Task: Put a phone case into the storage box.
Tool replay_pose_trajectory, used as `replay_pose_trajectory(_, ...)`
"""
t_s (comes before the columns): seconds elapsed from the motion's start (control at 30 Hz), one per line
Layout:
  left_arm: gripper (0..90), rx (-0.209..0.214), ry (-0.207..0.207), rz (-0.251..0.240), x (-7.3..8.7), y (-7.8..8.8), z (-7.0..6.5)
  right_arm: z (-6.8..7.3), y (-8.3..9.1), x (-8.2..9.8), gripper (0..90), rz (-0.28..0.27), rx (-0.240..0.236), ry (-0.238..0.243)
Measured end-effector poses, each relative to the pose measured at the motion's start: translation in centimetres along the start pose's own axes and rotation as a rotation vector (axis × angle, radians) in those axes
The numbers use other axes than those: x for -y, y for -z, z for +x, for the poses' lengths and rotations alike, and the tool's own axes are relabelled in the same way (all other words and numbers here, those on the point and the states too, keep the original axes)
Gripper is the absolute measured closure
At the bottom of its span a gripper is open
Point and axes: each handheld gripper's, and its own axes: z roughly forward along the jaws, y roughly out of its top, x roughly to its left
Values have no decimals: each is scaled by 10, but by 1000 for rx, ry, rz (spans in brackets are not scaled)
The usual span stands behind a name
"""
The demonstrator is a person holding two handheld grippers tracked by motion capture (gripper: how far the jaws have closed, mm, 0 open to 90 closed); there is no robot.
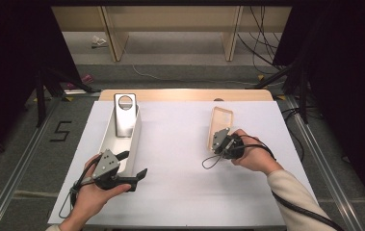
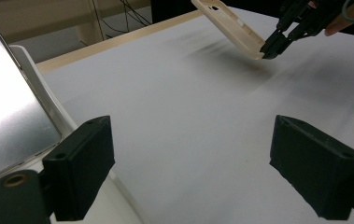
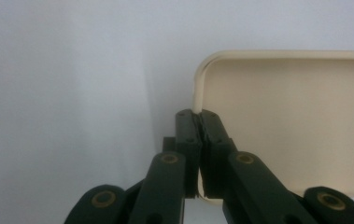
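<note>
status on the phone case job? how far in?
Done: the right gripper is shut on the rim of the cream plastic phone case, tilted with one end lifted off the white table sheet.
In hand: that case only.
Left: the left gripper is open, holding nothing, beside the white tray where the silver phone leans. Nothing fitted yet; likely the case goes to the phone.

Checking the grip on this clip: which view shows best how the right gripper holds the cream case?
The right gripper view: its jaws close on the edge wall of the cream case. The left gripper view shows the case tilted off the table from afar; the high view shows it small, ahead of the right gripper.
</note>
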Motion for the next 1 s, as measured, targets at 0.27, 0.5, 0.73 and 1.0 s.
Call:
replay_pose_trajectory(0.27, 135, -3, 1, 0, 0, 0, 0, 14, 12, -4, 880, -95, -20, -14)
replay_pose_trajectory(0.5, 136, -9, 1, 0, 0, 1, 1, 28, 22, -5, 881, -150, -40, -24)
replay_pose_trajectory(0.73, 137, -11, 3, 0, 0, 0, 1, 38, 30, -6, 881, -206, -53, -40)
replay_pose_trajectory(1.0, 138, -12, 4, 3, 1, 0, 2, 49, 34, -8, 881, -235, -71, -43)
